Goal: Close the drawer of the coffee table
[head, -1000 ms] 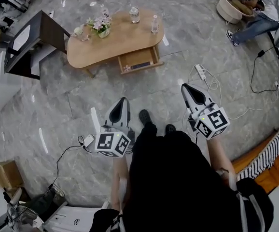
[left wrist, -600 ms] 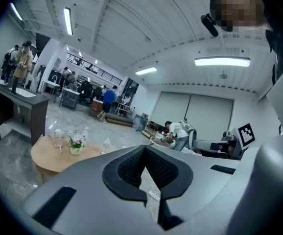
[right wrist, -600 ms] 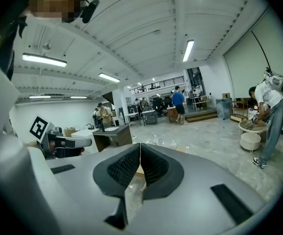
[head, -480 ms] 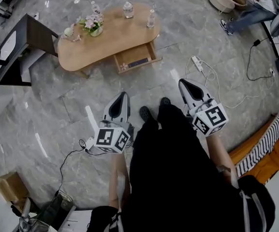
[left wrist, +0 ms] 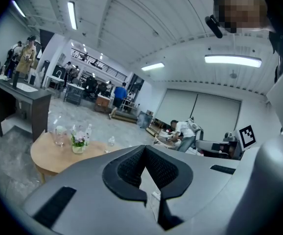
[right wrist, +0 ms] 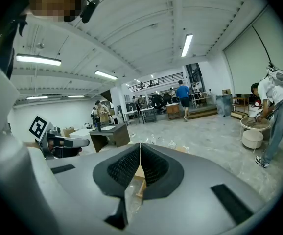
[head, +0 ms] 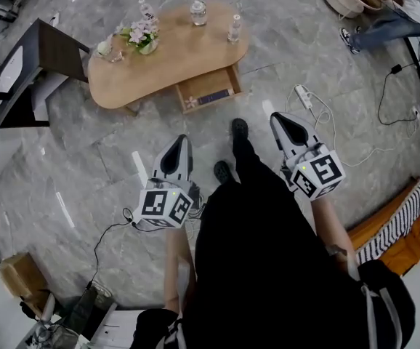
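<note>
A kidney-shaped wooden coffee table (head: pixel 168 62) stands ahead on the grey marble floor. Its drawer (head: pixel 208 90) is pulled out toward me, with a dark flat item inside. My left gripper (head: pixel 179 143) is shut and empty, held in front of me well short of the table. My right gripper (head: pixel 280 121) is also shut and empty, to the right of the drawer and still apart from it. In the left gripper view the table (left wrist: pixel 48 153) shows past the closed jaws. In the right gripper view the drawer edge (right wrist: pixel 137 182) peeks between the pads.
On the table stand two water bottles (head: pixel 199 12), a glass (head: pixel 105 48) and a flower pot (head: pixel 144 38). A dark desk (head: pixel 28 71) stands left. A power strip with cables (head: pixel 303 97) lies right of the drawer. A person (head: pixel 384 17) crouches by a basin at far right.
I have walked closer to the table; it sits nearer in the head view. Both grippers moved forward with me, staying shut, and my feet have shifted.
</note>
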`<action>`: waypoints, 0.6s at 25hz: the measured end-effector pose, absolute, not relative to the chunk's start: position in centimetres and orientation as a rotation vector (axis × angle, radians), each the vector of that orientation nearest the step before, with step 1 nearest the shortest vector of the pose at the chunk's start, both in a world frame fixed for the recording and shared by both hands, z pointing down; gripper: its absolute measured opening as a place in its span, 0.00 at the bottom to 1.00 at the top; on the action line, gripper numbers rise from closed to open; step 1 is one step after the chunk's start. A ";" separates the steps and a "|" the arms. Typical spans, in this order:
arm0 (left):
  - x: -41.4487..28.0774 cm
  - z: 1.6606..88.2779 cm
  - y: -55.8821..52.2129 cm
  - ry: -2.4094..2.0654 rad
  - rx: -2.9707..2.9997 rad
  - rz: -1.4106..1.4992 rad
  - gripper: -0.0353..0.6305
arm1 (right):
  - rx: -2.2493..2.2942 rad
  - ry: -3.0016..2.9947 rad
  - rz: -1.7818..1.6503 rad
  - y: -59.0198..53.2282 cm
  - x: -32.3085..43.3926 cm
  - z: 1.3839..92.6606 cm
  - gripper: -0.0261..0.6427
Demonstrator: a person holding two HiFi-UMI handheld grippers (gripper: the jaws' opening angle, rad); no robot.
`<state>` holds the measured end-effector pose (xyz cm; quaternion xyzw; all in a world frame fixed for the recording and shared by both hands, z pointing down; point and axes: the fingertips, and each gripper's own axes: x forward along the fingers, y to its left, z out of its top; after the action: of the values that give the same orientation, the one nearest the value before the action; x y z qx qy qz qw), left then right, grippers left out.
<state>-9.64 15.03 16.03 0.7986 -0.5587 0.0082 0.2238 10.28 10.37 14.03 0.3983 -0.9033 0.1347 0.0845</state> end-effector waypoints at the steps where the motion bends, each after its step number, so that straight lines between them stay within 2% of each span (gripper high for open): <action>1: -9.9 15.7 13.9 -1.553 2.204 0.025 0.07 | 1.184 -2.702 0.406 9.1 10.2 14.0 0.06; 10: -8.7 13.4 4.4 -1.654 2.189 0.065 0.07 | 1.080 -2.756 0.400 -2.1 10.3 14.2 0.06; 15: -7.4 15.4 1.0 -1.690 2.122 0.084 0.07 | 0.954 -2.757 0.415 -6.6 9.8 16.5 0.06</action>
<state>-7.39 0.95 15.38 0.7641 -0.6085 0.0303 0.2122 9.84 -6.64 16.53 0.3222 -0.9311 0.1403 0.0974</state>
